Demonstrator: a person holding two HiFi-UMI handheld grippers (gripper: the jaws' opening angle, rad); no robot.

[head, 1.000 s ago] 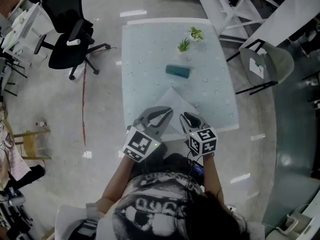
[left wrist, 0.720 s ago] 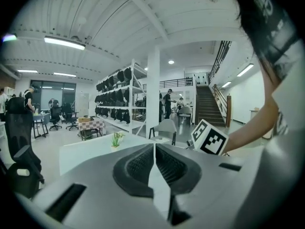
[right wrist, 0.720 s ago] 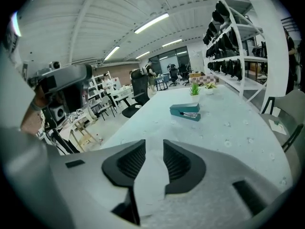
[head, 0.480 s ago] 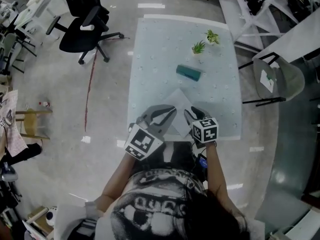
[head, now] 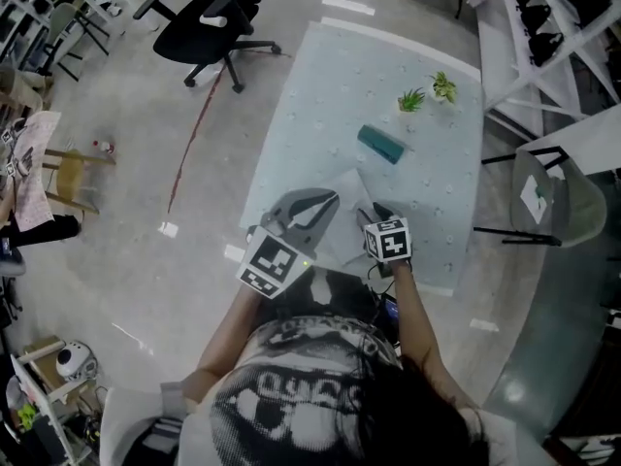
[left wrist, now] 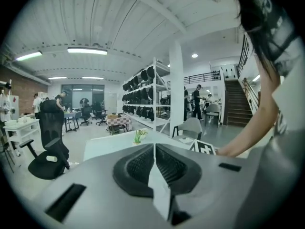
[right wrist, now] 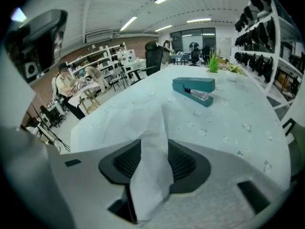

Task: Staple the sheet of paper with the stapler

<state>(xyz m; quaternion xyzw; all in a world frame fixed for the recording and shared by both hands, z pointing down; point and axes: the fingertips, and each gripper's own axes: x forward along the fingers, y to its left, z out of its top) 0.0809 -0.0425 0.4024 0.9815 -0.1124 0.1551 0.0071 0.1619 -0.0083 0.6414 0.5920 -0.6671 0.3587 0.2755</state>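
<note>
At the near edge of the bench (head: 330, 76), the sheet of paper (head: 342, 194) lies partly flat, and its near side rises off the surface to the two grippers. On the left, the left gripper (left wrist: 154, 152) is clamped tight on a corner of the sheet, with a white strip pinched in the seam where its pads meet. To the right, the right gripper (right wrist: 155, 149) has just been opening its jaws. They now stand wide apart, and a crumpled fold of the sheet hangs loosely between the pads. Farther out on the bench, well apart from the sheet, lies the teal stapler (right wrist: 193, 88). Two small potted plants (head: 411, 99) stand beyond it, near the far right corner.
</note>
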